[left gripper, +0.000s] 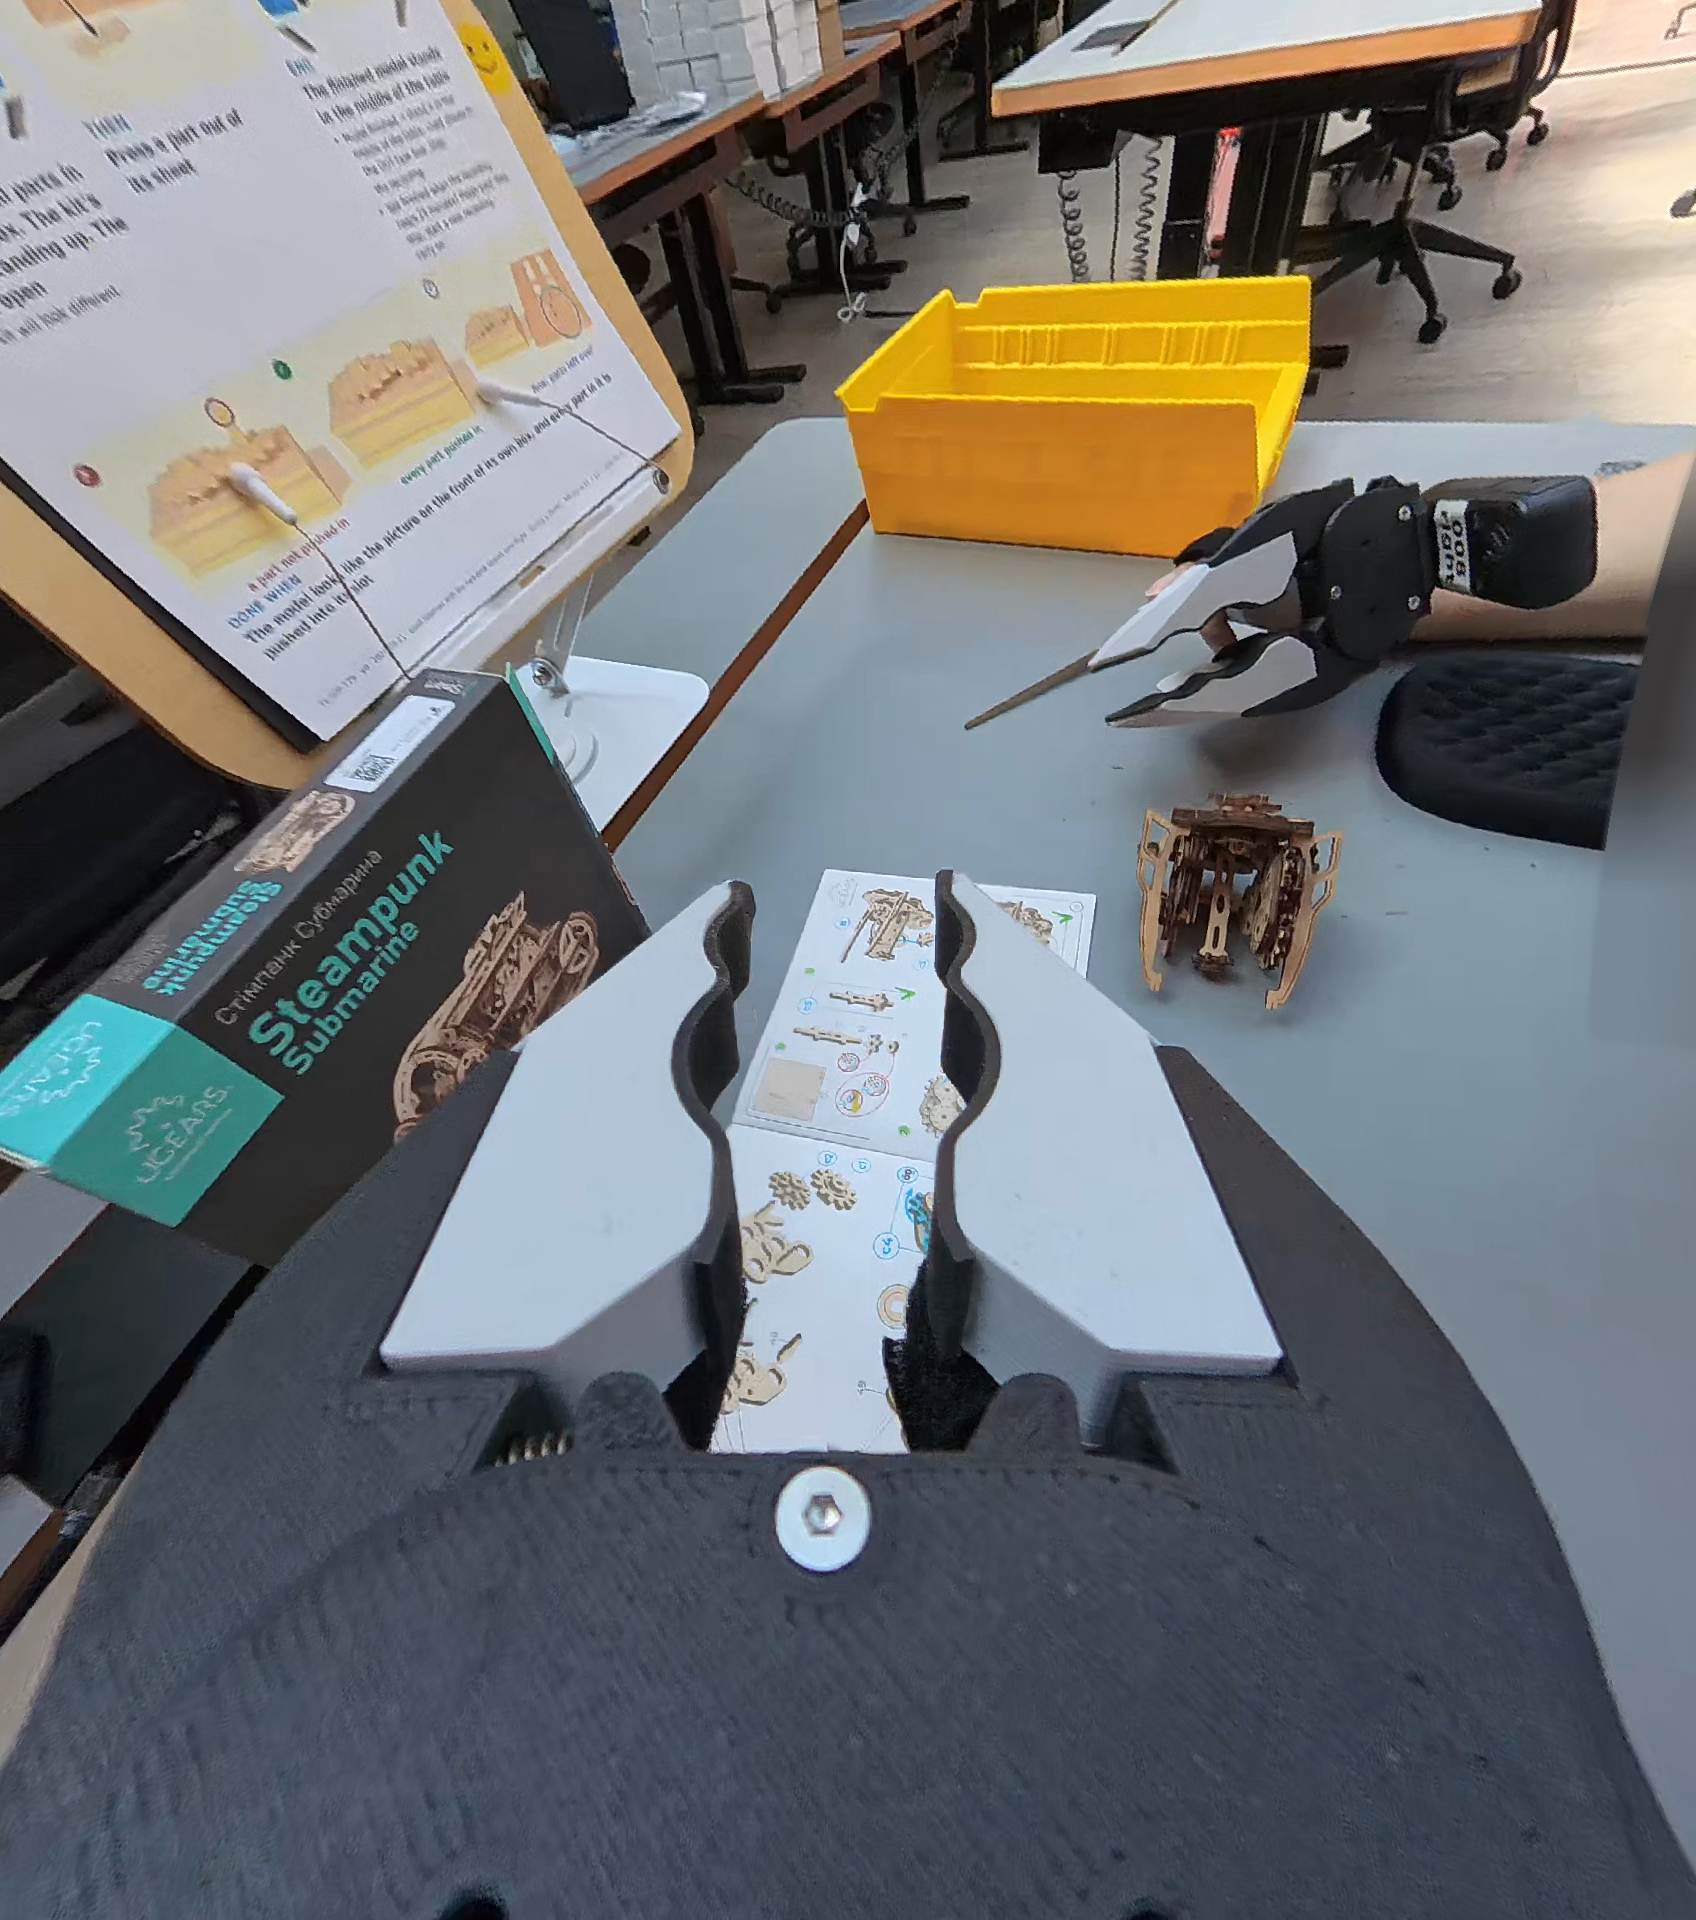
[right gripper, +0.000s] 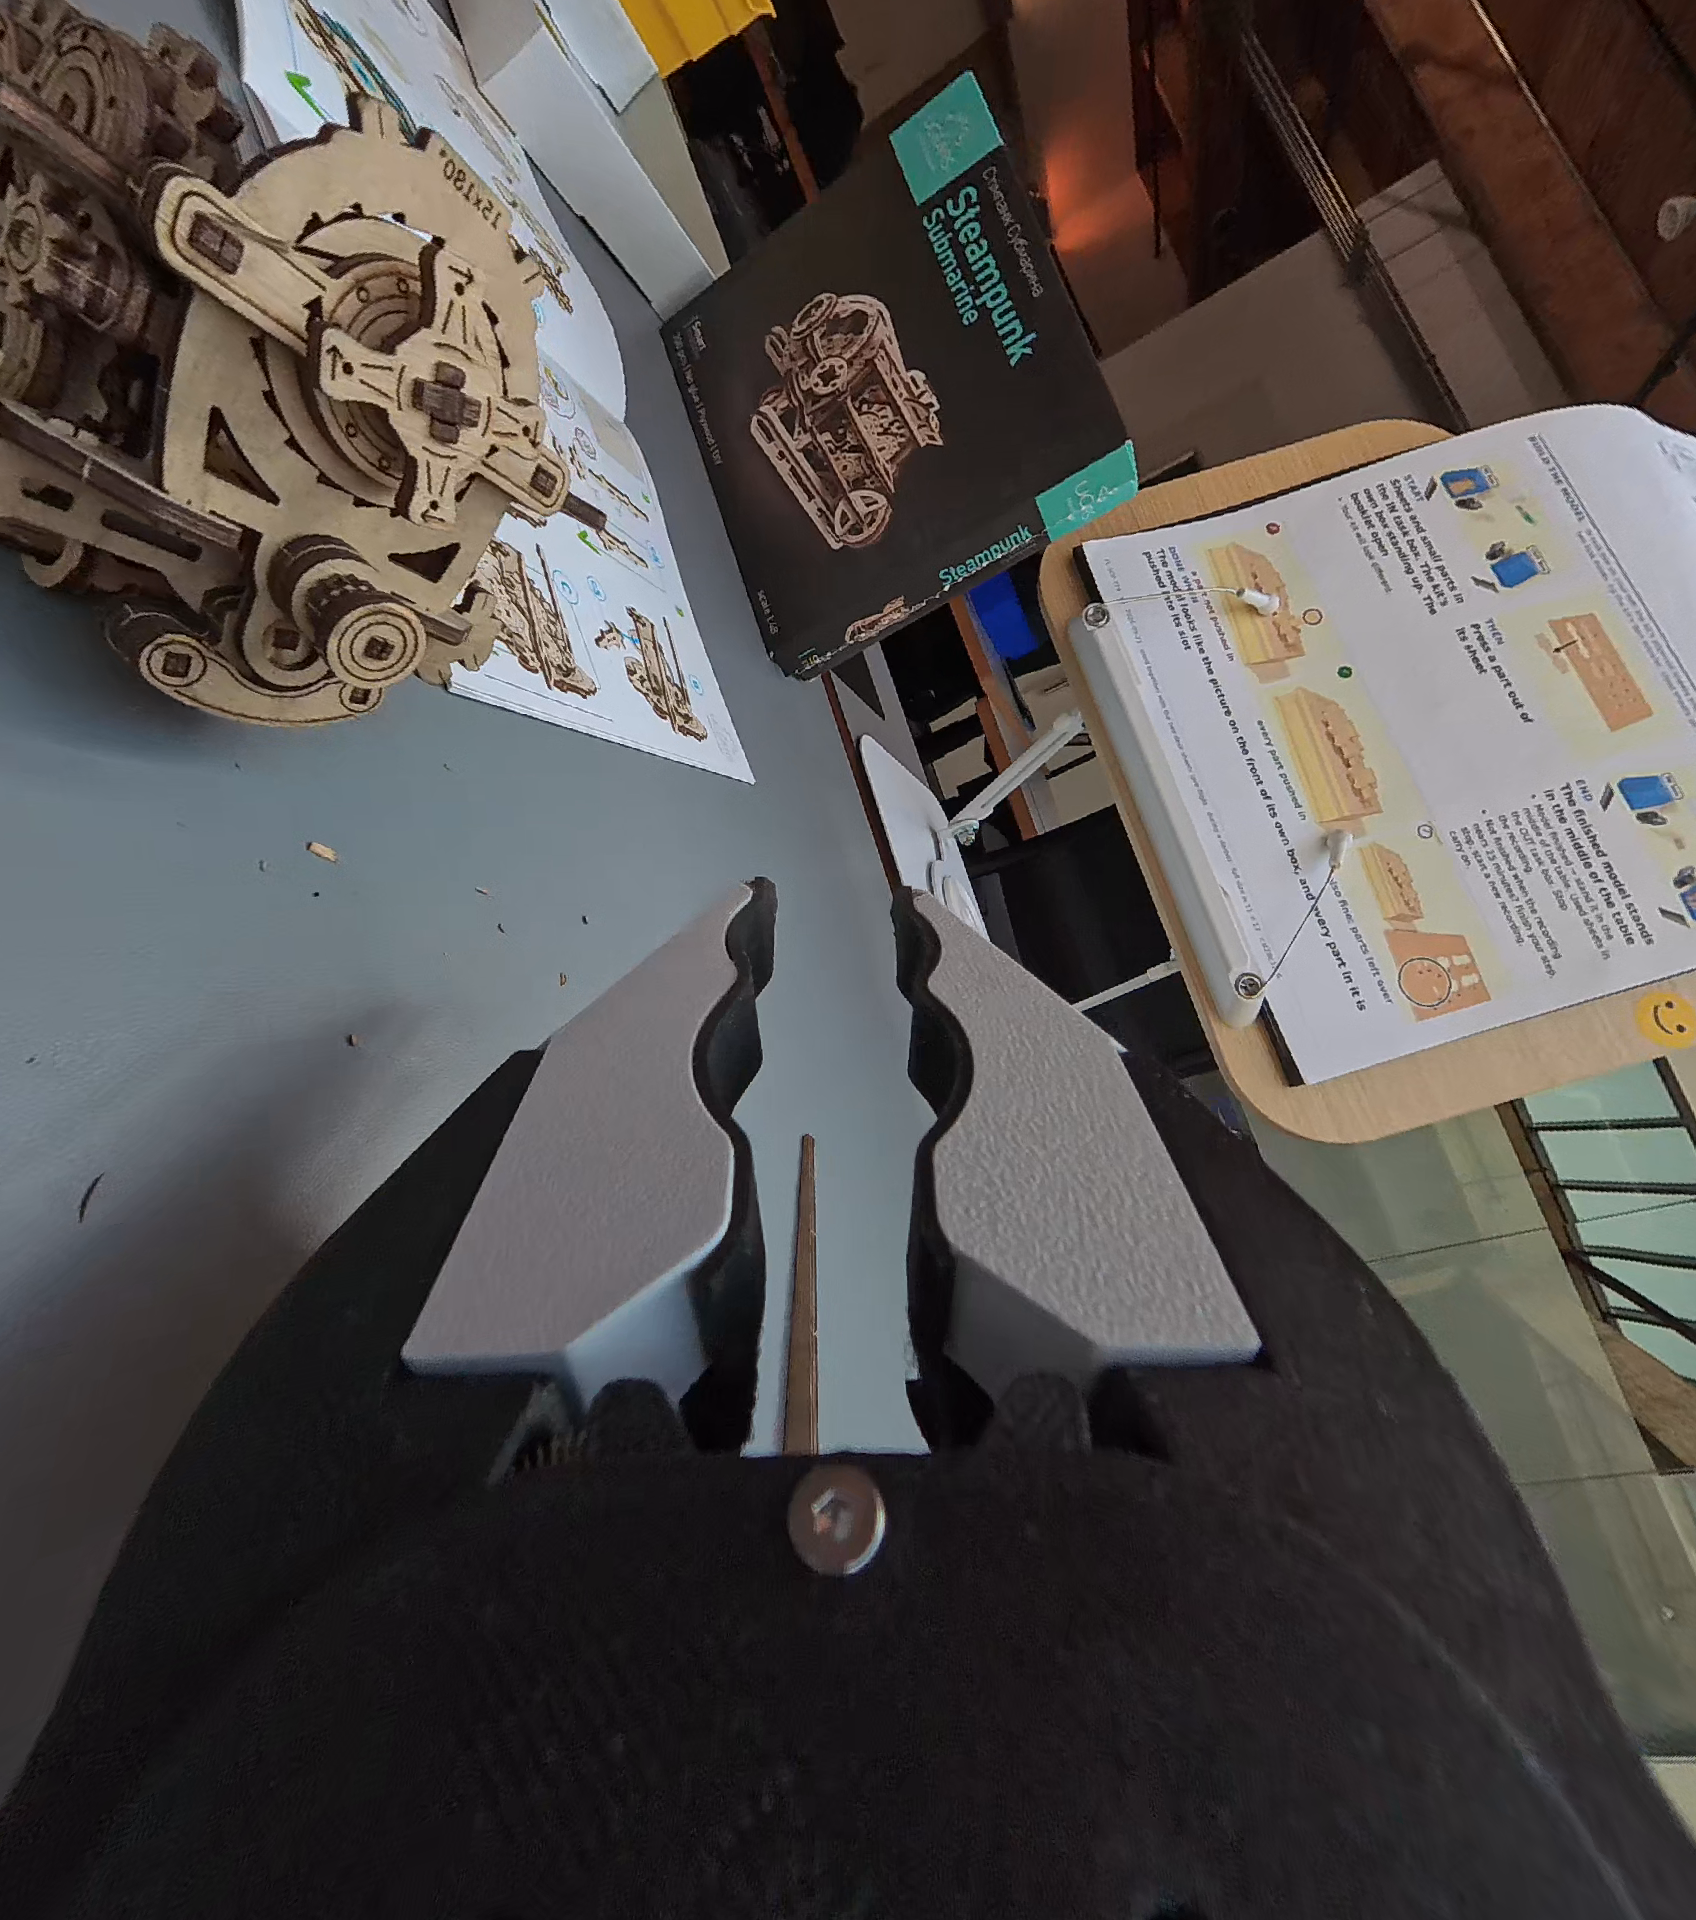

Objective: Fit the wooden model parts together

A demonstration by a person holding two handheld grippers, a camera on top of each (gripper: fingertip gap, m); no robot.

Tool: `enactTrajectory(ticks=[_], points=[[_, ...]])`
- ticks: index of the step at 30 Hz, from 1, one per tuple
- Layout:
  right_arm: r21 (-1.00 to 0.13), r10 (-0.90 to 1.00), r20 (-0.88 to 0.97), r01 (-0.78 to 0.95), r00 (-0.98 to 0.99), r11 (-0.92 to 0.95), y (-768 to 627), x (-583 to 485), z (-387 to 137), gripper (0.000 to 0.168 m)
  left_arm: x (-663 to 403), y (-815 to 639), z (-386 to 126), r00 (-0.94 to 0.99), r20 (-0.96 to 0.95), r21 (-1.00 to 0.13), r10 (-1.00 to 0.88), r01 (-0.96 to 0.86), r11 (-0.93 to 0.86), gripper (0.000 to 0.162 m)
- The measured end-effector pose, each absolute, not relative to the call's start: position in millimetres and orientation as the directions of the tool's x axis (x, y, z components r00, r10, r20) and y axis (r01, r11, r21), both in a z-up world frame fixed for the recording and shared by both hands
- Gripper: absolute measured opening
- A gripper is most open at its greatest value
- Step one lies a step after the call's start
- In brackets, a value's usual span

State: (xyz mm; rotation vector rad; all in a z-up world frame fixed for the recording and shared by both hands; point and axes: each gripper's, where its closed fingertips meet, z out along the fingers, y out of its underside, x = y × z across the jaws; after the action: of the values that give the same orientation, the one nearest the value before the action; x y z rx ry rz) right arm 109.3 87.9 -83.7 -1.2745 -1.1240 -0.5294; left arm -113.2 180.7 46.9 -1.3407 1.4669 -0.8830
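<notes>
A partly built wooden model (left gripper: 1228,894) stands on the grey table (left gripper: 1395,1299); in the right wrist view it (right gripper: 231,416) is close at the upper left, apart from the gripper. My left gripper (left gripper: 842,891) is open and empty, held above an open instruction booklet (left gripper: 823,1049). My right gripper (right gripper: 831,896) is open, tilted on its side low over the table. A thin brown rod (right gripper: 802,1299) lies in the gap between its fingers, not clamped. In the left wrist view the right gripper (left gripper: 1106,688) sits right of the model, with the rod (left gripper: 1031,694) sticking out past its tips.
A yellow bin (left gripper: 1062,468) stands at the table's far edge. The dark kit box (left gripper: 324,987) stands left of the booklet, an instruction stand (left gripper: 252,260) behind it. A black wrist pad (left gripper: 1509,748) lies at the right. Small wood chips (right gripper: 319,852) dot the table.
</notes>
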Motion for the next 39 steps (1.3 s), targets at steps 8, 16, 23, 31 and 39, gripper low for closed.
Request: enactTrajectory(ticks=[8,16,23,31,39], points=[[-0.437,0.262,0.891,0.858,0.371,0.271,89,109,-93,0.017,-162,210,118,0.468,-0.252,-0.955,-0.847,-0.259,0.141,0.03],[-0.468,0.255,0.877,0.842,0.406,0.268,91,115,-90,0.015,-287,192,122,0.808,-0.251,-0.947,-0.533,-0.319,-0.038,0.043],[-0.443,0.242,0.892,0.85,0.383,0.286,95,111,-91,0.014,-496,195,-49,0.943,0.062,-0.823,-0.326,-0.137,-0.551,0.039],[-0.415,0.185,0.909,0.846,0.372,0.335,89,92,-59,0.01,-569,159,-115,0.928,0.275,-0.671,-0.25,-0.001,-0.742,0.06],[-0.851,0.878,0.346,0.504,0.332,0.144,61,-150,-3,0.029,-562,141,-147,0.928,0.197,-0.681,-0.317,-0.104,-0.725,0.064]])
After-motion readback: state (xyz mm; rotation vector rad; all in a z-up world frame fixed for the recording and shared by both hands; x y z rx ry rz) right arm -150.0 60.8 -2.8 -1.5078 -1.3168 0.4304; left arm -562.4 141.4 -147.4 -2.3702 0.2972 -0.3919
